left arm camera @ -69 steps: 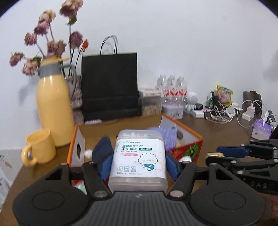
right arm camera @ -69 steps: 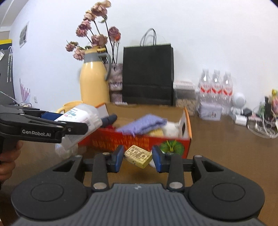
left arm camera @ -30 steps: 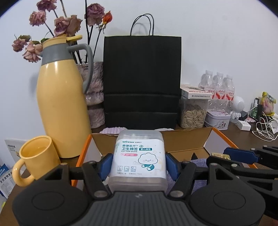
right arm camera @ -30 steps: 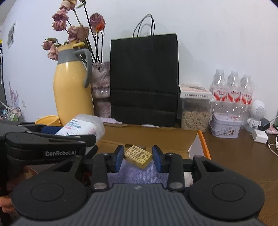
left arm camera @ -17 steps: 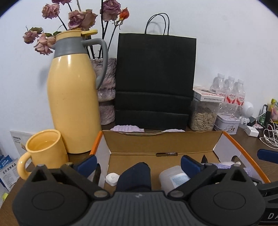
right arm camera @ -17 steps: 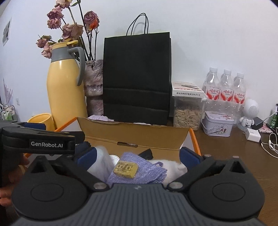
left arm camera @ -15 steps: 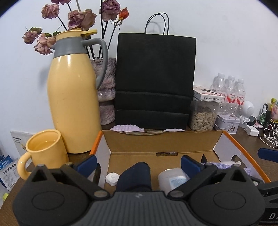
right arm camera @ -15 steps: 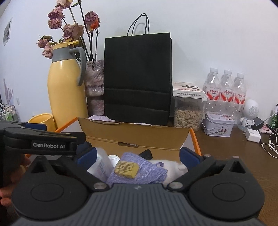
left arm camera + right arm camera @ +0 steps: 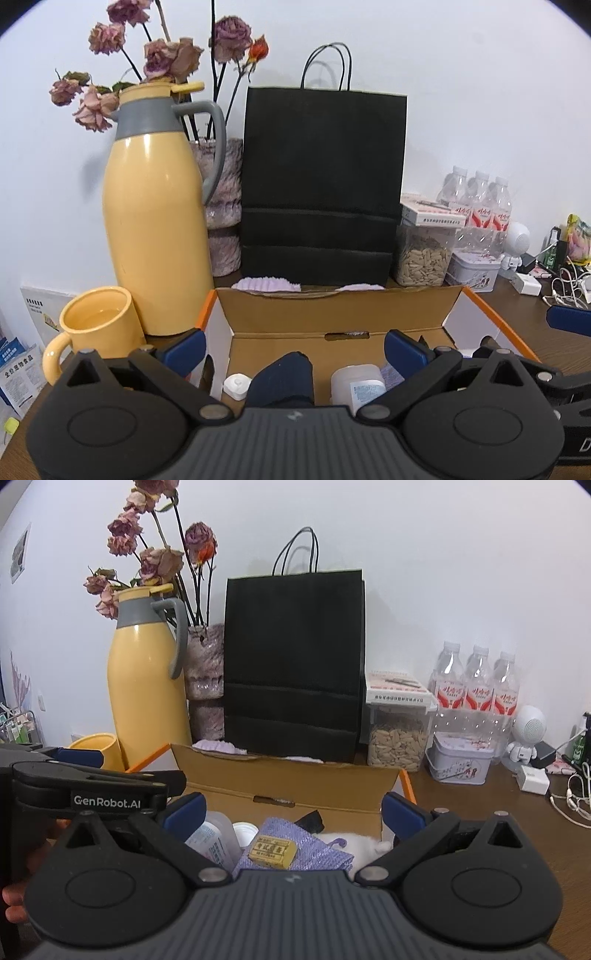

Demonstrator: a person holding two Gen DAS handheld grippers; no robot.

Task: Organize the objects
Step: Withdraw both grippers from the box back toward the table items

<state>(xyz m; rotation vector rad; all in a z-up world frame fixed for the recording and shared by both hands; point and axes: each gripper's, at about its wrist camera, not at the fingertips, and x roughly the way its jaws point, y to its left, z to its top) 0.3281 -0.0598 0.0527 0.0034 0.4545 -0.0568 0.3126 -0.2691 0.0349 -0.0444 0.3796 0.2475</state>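
An open cardboard box with orange edges (image 9: 332, 314) stands before me, also in the right wrist view (image 9: 295, 779). My left gripper (image 9: 295, 350) is open and empty above the box. Below it lie the cotton bud container (image 9: 356, 384), a dark blue roll (image 9: 284, 376) and a small white cap (image 9: 235, 385). My right gripper (image 9: 291, 818) is open and empty over the box. Under it the small yellow block (image 9: 271, 851) rests on a purple cloth (image 9: 314, 860), next to the cotton bud container (image 9: 212, 843) and something white and fluffy (image 9: 354, 842).
Behind the box stand a yellow jug (image 9: 155, 229), a yellow mug (image 9: 98, 328), a black paper bag (image 9: 321, 184), a vase of dried roses (image 9: 221, 206), a seed jar (image 9: 423, 251), water bottles (image 9: 476, 686), a tin (image 9: 461, 760) and cables (image 9: 569, 284).
Both grippers moved in over the box and opened. The cotton bud container dropped from the left gripper into the box, and the yellow block from the right gripper onto the purple cloth.
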